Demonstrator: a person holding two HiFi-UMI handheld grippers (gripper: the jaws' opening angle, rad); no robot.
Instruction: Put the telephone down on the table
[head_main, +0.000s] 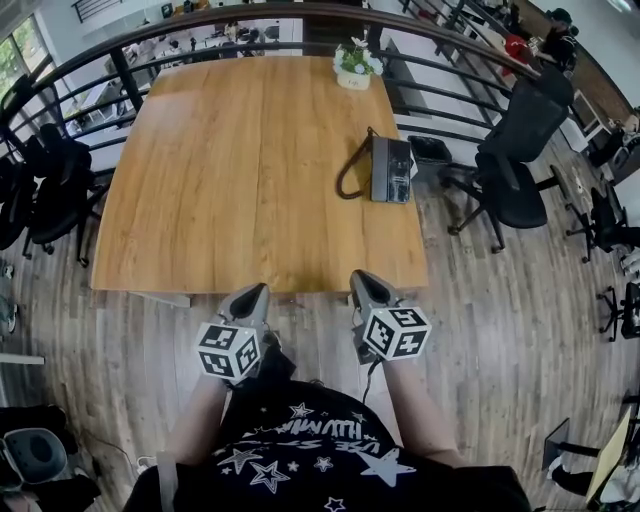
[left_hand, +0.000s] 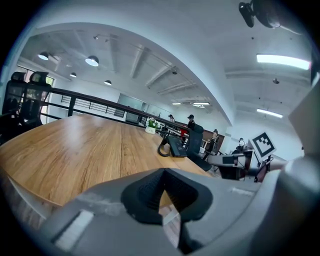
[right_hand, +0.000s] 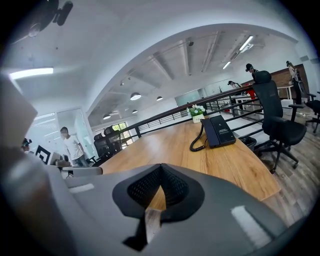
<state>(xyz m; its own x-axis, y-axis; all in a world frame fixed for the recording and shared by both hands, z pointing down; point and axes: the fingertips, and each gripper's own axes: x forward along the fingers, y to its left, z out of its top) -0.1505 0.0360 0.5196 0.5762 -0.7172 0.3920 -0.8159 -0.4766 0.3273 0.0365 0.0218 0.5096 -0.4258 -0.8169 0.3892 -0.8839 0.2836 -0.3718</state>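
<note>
Telephone (head_main: 391, 169) lies flat on the wooden table (head_main: 230, 180) near its right edge, coiled cord looping off its left side; it is too small to tell the handset from the base. Left gripper (head_main: 255, 290) and right gripper (head_main: 362, 277) hover at the near table edge, well apart from the phone. Both have jaws pressed together on nothing, and the hands are hidden behind the marker cubes.

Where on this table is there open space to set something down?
The wooden table is bare across its left and middle, near edge to far. Only the right side is taken: the telephone by the right edge, a potted plant at the far edge.
</note>
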